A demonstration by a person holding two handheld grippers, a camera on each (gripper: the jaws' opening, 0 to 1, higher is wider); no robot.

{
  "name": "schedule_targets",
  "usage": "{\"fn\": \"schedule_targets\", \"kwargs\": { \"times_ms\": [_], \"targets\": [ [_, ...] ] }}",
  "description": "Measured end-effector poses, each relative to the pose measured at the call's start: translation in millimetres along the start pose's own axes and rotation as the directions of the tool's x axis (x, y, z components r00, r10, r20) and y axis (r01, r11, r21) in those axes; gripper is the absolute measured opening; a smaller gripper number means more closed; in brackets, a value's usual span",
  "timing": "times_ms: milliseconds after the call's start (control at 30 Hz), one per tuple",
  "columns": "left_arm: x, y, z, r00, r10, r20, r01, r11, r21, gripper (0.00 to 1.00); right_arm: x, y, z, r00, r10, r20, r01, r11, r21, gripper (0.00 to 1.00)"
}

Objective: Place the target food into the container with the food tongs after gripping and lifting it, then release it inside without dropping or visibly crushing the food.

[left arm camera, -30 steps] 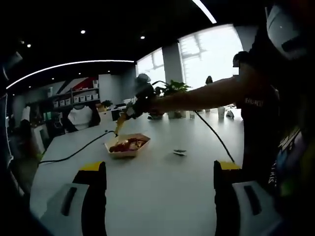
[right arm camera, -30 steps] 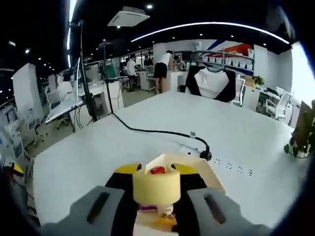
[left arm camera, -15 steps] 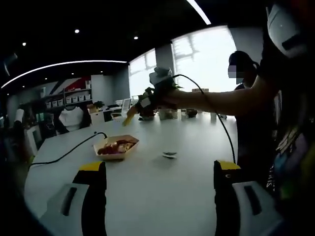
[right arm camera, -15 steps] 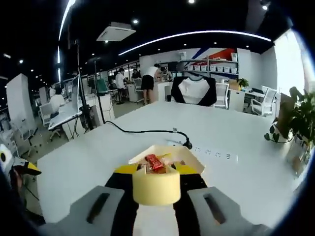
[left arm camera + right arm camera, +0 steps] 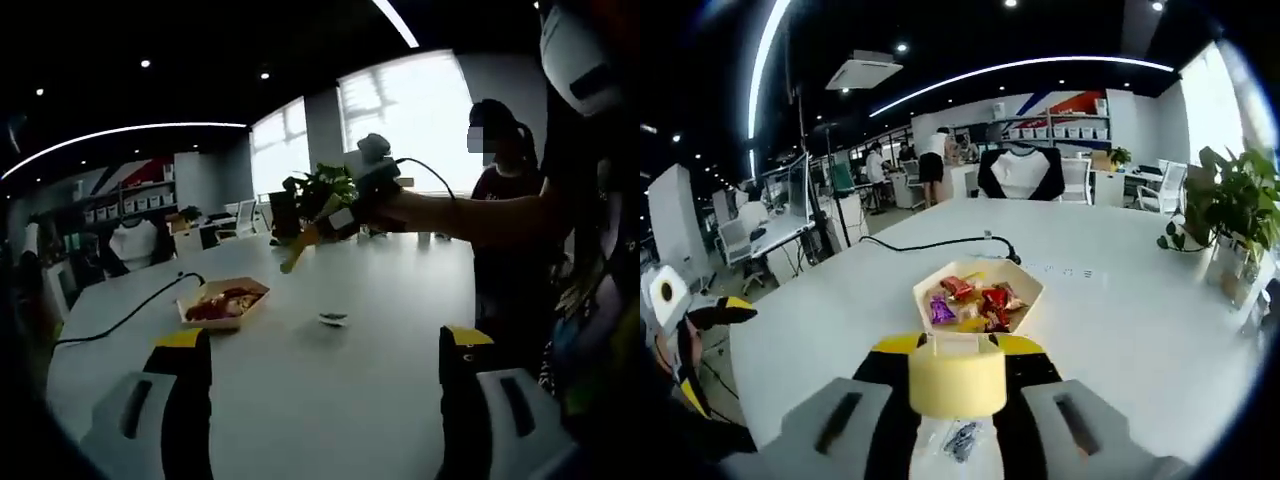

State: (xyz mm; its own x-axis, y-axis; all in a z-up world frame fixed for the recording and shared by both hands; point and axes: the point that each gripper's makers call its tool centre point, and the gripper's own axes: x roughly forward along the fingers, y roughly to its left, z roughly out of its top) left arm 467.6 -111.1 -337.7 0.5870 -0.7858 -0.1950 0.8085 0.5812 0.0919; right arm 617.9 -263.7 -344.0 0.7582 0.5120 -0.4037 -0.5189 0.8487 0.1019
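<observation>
A pale hexagonal container (image 5: 980, 294) with several wrapped candies stands on the white table (image 5: 1120, 330); it is also in the left gripper view as the container (image 5: 222, 301). My right gripper (image 5: 958, 350) is shut on the pale yellow food tongs (image 5: 957, 378), held back from the container's near rim. A small dark wrapped candy (image 5: 961, 440) lies on the table under the tongs, the same candy (image 5: 333, 319) beside the container. In the left gripper view the right gripper (image 5: 368, 185) hangs above the table, its tongs (image 5: 296, 254) pointing down. My left gripper (image 5: 322, 345) is open with nothing between its fingers.
A black cable (image 5: 930, 243) runs across the table behind the container. A potted plant (image 5: 1230, 205) stands at the far right edge. The person's arm (image 5: 470, 215) reaches over the table. Chairs and desks lie beyond the table's far end.
The right gripper with the tongs has drawn back from over the container, rightward in the left gripper view. The container now lies fully ahead of the tongs.
</observation>
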Motion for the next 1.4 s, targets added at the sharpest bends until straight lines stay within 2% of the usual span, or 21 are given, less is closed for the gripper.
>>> {"fn": "schedule_targets", "kwargs": {
  "times_ms": [200,300,400,500,600,633,667,767,800,867,933,1000,1100,1133,1200,1233,1267,1300,1333,1367,1400],
  "targets": [
    [13.6,-11.6,1.5,0.999,-0.032,-0.01,0.033,0.999,0.013,1.0,-22.4,-1.6,-33.6,0.998,-0.05,-0.049,0.05,0.999,-0.01,0.22],
    [18.4,-17.5,4.0,0.999,-0.05,-0.014,0.05,0.998,0.022,1.0,-29.2,-3.1,-48.7,0.996,-0.056,-0.066,0.059,0.998,0.03,0.22],
    [20.8,-19.8,4.5,0.998,-0.059,-0.018,0.06,0.998,0.025,1.0,-37.2,-1.4,-57.8,0.996,-0.065,-0.065,0.068,0.997,0.04,0.22],
    [22.3,-20.3,3.1,0.998,-0.062,-0.024,0.062,0.998,0.026,1.0,-46.2,7.1,-63.6,0.997,-0.05,-0.051,0.051,0.999,0.005,0.22],
    [24.0,-21.7,2.4,0.998,-0.063,-0.029,0.064,0.998,0.025,1.0,-55.9,23.2,-70.2,0.998,-0.017,-0.053,0.009,0.989,-0.151,0.22],
    [24.4,-22.1,2.4,0.998,-0.064,-0.029,0.064,0.998,0.025,1.0,-56.6,24.4,-71.3,0.998,-0.017,-0.057,0.008,0.986,-0.168,0.22],
    [25.2,-23.4,2.6,0.997,-0.066,-0.03,0.066,0.997,0.025,1.0,-54.7,23.6,-77.5,0.996,-0.006,-0.087,-0.017,0.968,-0.25,0.22],
    [27.4,-25.8,3.4,0.997,-0.069,-0.03,0.07,0.997,0.027,1.0,-55.2,35.0,-85.7,0.994,0.007,-0.11,-0.038,0.958,-0.285,0.22],
    [27.8,-26.2,3.8,0.997,-0.069,-0.03,0.07,0.997,0.027,1.0,-54.0,41.4,-87.0,0.994,0.018,-0.107,-0.05,0.948,-0.314,0.22],
    [28.2,-26.9,4.6,0.997,-0.07,-0.03,0.071,0.997,0.027,1.0,-52.3,44.1,-91.3,0.991,0.007,-0.131,-0.058,0.919,-0.39,0.22],
    [28.1,-27.2,5.3,0.997,-0.07,-0.029,0.07,0.997,0.027,1.0,-49.2,48.1,-95.1,0.99,-0.002,-0.144,-0.067,0.878,-0.473,0.22],
    [27.6,-27.0,5.4,0.997,-0.068,-0.03,0.069,0.997,0.027,1.0,-44.0,50.0,-96.8,0.99,-0.011,-0.139,-0.064,0.85,-0.522,0.21],
    [26.6,-26.5,4.5,0.997,-0.068,-0.036,0.069,0.997,0.033,1.0,-35.0,44.8,-104.9,0.981,-0.059,-0.186,-0.086,0.724,-0.684,0.21],
    [26.2,-25.9,3.9,0.997,-0.066,-0.038,0.068,0.997,0.032,1.0,-33.2,43.6,-107.8,0.978,-0.066,-0.199,-0.096,0.704,-0.704,0.21],
    [25.6,-24.3,3.0,0.997,-0.062,-0.042,0.063,0.998,0.031,1.0,-28.6,45.2,-107.4,0.982,-0.055,-0.179,-0.101,0.649,-0.754,0.2],
    [25.1,-22.6,2.8,0.998,-0.056,-0.042,0.057,0.998,0.03,1.0,-28.1,45.7,-106.8,0.982,-0.057,-0.179,-0.101,0.645,-0.758,0.19],
    [24.8,-21.9,2.9,0.998,-0.054,-0.041,0.055,0.998,0.028,1.0,-27.2,36.4,-105.4,0.98,-0.115,-0.164,-0.052,0.643,-0.764,0.18],
    [24.5,-20.8,3.2,0.998,-0.051,-0.039,0.052,0.998,0.025,1.0,-25.6,35.3,-108.1,0.977,-0.122,-0.174,-0.059,0.63,-0.774,0.17],
    [24.4,-20.3,3.4,0.998,-0.048,-0.038,0.049,0.999,0.024,1.0,-24.2,39.9,-109.2,0.98,-0.094,-0.176,-0.067,0.678,-0.732,0.15],
    [24.4,-19.7,3.3,0.998,-0.047,-0.038,0.047,0.999,0.024,1.0,-26.5,36.7,-111.7,0.972,-0.118,-0.202,-0.057,0.721,-0.691,0.14],
    [24.4,-19.6,3.1,0.998,-0.046,-0.039,0.047,0.999,0.025,0.99,-25.4,33.7,-107.9,0.973,-0.121,-0.196,-0.048,0.726,-0.686,0.14]
  ]
}}
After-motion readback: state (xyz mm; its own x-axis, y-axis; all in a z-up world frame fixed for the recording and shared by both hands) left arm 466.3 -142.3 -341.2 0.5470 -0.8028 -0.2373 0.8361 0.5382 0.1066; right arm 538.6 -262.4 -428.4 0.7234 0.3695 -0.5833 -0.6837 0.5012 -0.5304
